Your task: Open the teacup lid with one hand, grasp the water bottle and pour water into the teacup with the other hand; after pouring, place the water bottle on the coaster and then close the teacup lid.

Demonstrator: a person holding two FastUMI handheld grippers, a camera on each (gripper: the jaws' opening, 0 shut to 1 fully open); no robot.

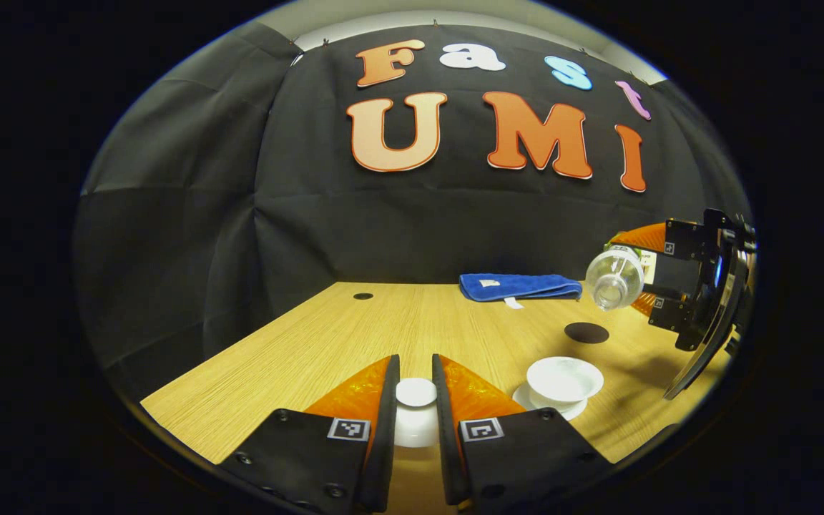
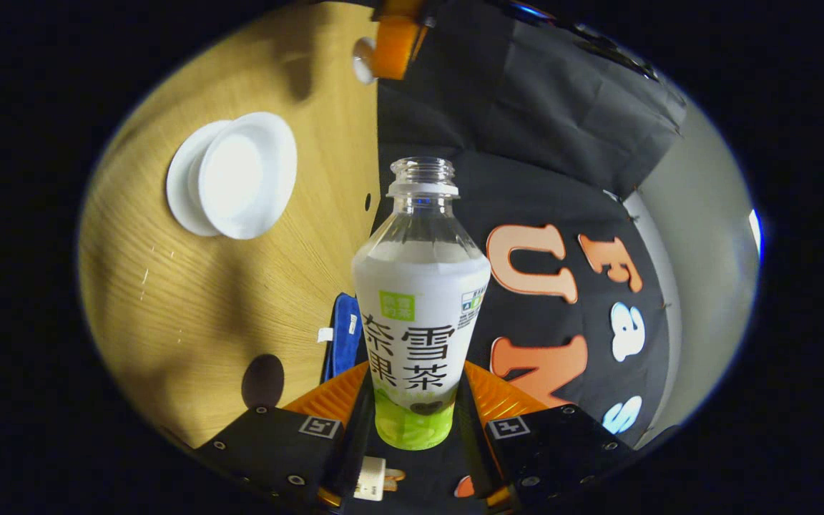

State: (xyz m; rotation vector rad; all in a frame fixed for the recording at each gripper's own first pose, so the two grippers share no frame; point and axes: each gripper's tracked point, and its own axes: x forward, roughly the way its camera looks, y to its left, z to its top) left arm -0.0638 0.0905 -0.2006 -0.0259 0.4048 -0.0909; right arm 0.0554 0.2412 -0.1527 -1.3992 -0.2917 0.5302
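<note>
Teacup point(image 1: 564, 380) mouth uncovered; towel point(image 1: 519, 286) and coaster point(image 1: 586, 332) behind.

Tabletop point(image 1: 297, 343): pale wood grain, lower half of frame.
Teacup point(image 1: 564, 380): white, on saucer point(image 1: 526, 398), lower right.
Coaster point(image 1: 586, 332): dark, right of centre.
Towel point(image 1: 519, 286): blue, folded, far edge.

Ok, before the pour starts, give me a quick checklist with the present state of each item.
1. Lid off the teacup, held between the left gripper fingers: ok.
2. Water bottle held between the right gripper fingers: ok.
3. Bottle cap off, mouth open: ok.
4. Bottle tipped toward the teacup: ok.
5. Bottle mouth right over the teacup: cannot tell.
6. Coaster free for the bottle: ok.
</note>
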